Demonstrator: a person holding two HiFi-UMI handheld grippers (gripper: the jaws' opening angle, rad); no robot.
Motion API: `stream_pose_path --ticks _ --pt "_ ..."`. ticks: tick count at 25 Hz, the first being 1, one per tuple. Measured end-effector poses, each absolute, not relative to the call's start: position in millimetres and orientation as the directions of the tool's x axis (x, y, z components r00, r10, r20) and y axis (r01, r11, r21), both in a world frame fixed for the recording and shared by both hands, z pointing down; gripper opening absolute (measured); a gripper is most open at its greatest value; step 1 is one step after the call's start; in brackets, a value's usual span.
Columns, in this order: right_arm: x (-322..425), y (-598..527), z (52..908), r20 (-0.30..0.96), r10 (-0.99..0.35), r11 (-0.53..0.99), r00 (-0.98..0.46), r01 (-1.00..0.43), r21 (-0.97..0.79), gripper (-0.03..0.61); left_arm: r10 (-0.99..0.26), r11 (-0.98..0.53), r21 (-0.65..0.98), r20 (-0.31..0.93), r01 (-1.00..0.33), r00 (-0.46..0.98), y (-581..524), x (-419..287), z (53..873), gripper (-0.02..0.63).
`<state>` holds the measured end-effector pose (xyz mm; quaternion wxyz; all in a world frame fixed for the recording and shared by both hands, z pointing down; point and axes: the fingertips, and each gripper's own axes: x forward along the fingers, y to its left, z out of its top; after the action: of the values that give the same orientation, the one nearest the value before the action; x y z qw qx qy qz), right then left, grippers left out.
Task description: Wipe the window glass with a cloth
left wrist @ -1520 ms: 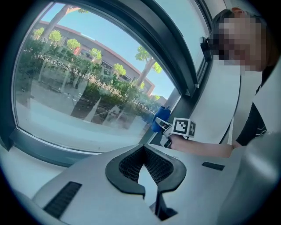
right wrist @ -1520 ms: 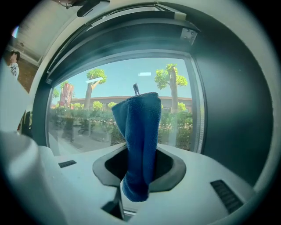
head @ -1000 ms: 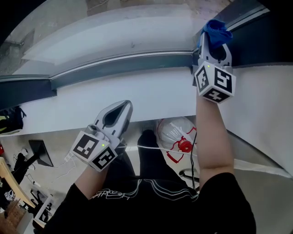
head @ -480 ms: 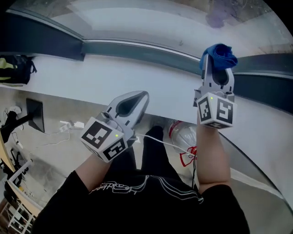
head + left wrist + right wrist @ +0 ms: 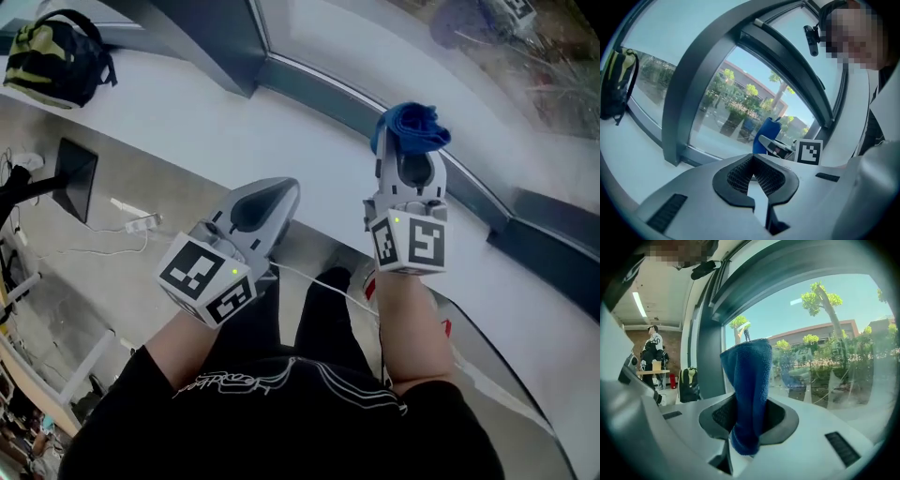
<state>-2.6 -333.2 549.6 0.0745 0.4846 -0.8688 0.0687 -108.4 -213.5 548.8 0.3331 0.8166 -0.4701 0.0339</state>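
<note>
Right gripper (image 5: pixel 409 161): jaws clamped on the blue cloth (image 5: pixel 411 127). In the right gripper view the gripper (image 5: pixel 749 420) has the cloth (image 5: pixel 747 376) pinched between its dark pads. A short end hangs below the pads and the longer, folded part stands up above them.

Cloth position: raised in front of the window glass (image 5: pixel 375 47), over the lower edge of the window where the dark frame (image 5: pixel 309 89) meets the white sill (image 5: pixel 216 131). I cannot tell from any view whether the cloth touches the glass.

Left gripper (image 5: pixel 274 193): held lower and to the left of the right one, over the sill edge, well apart from the cloth. In the left gripper view its tips (image 5: pixel 753 160) are together, with only a sliver of light further back and nothing between them. It touches nothing I can see. That same view looks across at the other gripper, with the cloth (image 5: pixel 765 133) sticking up from it and its marker cube (image 5: pixel 809 152) beside it.

Counts:
- Grippers: two.
- Marker cubes: two, one on each gripper, at (image 5: pixel 208 279) and (image 5: pixel 410 244).
- Cloth: one.
- Backpack (image 5: pixel 56 54): one, black and yellow-green, on the sill at the far left, against the upright frame post (image 5: pixel 220 33). It also shows in the left gripper view (image 5: pixel 616 84) and the right gripper view (image 5: pixel 689 384).
- White cable (image 5: pixel 323 283): one, running between the two forearms.

Trees and buildings show through the glass.
</note>
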Motion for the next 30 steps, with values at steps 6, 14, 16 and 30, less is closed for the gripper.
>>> stream_pose_path --ticks 6,14,16,30 --pt "-116.4 -339.7 572.9 0.200 -0.786 0.583 -0.585 -0.809 -0.073 0.094 -0.776 -0.284 0.489 0.388 -0.825 0.497 -203.1 -200.4 554.4 0.005" --pt "-226.1 -369.6 605.8 0.228 -0.767 0.607 -0.599 -0.794 -0.044 0.094 -0.786 -0.242 0.498 0.403 -0.833 0.469 -193.9 -296.5 572.8 0.005" --pt "-236.6 -380.1 612.5 0.237 -0.773 0.597 -0.589 -0.801 -0.042 0.094 -0.786 -0.240 0.500 0.403 -0.832 0.469 -192.8 -306.4 575.6 0.005" --pt "-223.8 -433.0 633.3 0.261 -0.827 0.513 -0.497 -0.859 -0.012 0.093 -0.740 -0.274 0.516 0.426 -0.811 0.521 -184.8 -298.0 592.4 0.005"
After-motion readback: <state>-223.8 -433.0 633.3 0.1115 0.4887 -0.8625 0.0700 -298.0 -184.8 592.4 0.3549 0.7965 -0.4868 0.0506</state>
